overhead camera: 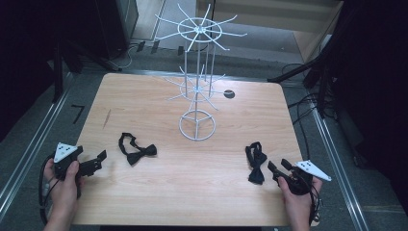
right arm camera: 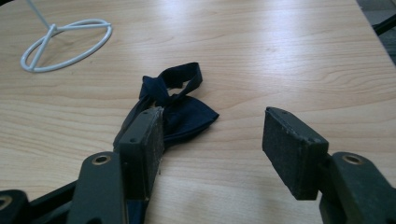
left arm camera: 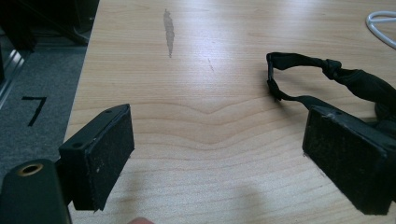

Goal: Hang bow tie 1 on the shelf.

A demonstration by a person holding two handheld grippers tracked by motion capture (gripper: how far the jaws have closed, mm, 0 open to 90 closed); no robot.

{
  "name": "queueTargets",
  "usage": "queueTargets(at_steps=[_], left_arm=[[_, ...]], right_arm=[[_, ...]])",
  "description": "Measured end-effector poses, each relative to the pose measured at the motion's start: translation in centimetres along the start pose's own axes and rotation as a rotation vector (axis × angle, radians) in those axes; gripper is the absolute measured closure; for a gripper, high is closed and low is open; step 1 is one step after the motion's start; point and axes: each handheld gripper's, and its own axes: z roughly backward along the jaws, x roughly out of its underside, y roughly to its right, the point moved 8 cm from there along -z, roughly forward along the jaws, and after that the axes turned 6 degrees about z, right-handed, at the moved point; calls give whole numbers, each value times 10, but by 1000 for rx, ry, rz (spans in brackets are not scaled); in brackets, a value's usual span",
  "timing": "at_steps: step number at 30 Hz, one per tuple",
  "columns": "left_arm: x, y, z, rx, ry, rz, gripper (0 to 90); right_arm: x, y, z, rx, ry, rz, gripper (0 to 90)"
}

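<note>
Two bow ties lie on the wooden table (overhead camera: 159, 192). The black one (overhead camera: 137, 151) lies left of centre; its strap loop and one wing (left arm camera: 355, 81) reach behind the right jaw in the left gripper view. My left gripper (overhead camera: 100, 160) (left arm camera: 219, 140) is at the table's left edge, open, with bare wood between its jaws. The dark navy bow tie (overhead camera: 256, 163) (right arm camera: 180, 109) lies near the front right. My right gripper (overhead camera: 278, 165) (right arm camera: 212, 130) hovers just right of it, open and holding nothing, its left jaw covering part of the tie.
A tall white wire rack (overhead camera: 197, 72) with two tiers of radiating arms stands on a ring base (overhead camera: 197, 126) (right arm camera: 65, 44) in the middle of the table. A dark round hole (overhead camera: 229, 94) sits behind it. Grey floor and rails flank the table.
</note>
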Motion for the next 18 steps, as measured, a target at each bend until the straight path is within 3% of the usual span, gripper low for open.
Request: queueTargets(at_steps=[18], left_arm=[[0,0,0,-3,-3,2,96]], right_arm=[[2,-20,-7,-56,-31,37,387]])
